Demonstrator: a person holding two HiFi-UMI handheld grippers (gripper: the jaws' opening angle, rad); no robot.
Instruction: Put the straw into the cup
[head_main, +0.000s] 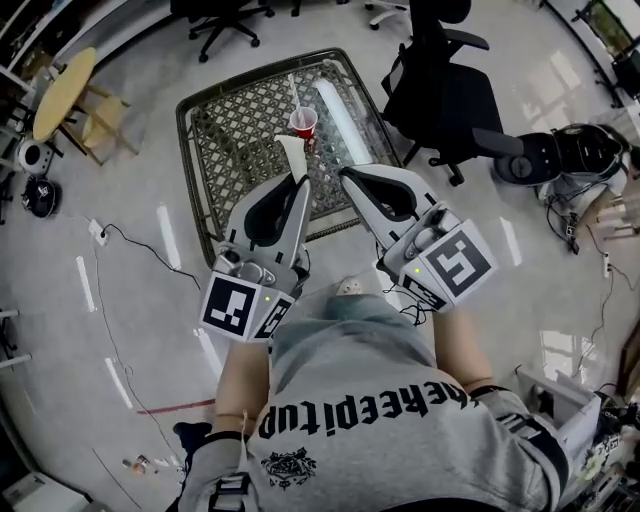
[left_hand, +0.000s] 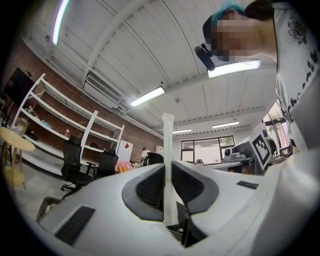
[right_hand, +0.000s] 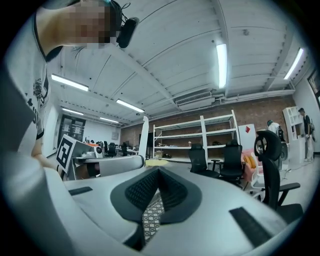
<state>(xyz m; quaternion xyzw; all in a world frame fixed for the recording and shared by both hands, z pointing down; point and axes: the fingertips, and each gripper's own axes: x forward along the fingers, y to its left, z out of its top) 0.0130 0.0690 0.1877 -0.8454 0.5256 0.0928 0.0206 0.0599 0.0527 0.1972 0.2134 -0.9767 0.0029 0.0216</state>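
A red cup (head_main: 303, 122) stands on the far part of a metal lattice table (head_main: 230, 120), with a thin white stick rising from it. My left gripper (head_main: 299, 184) is shut on a white paper-wrapped straw (head_main: 291, 153) whose free end points toward the cup and stops a little short of it. In the left gripper view the straw (left_hand: 167, 140) stands upright, pinched between the jaws of the gripper (left_hand: 167, 164). My right gripper (head_main: 346, 173) hovers beside the left one over the table's near edge, shut with nothing in it (right_hand: 159, 171). The straw (right_hand: 144, 136) also shows at the left of the right gripper view.
A long white strip (head_main: 341, 111) lies on the table right of the cup. A black office chair (head_main: 440, 90) stands close to the table's right side. More chairs, a round wooden table (head_main: 62, 92) and floor cables (head_main: 130, 240) surround the spot.
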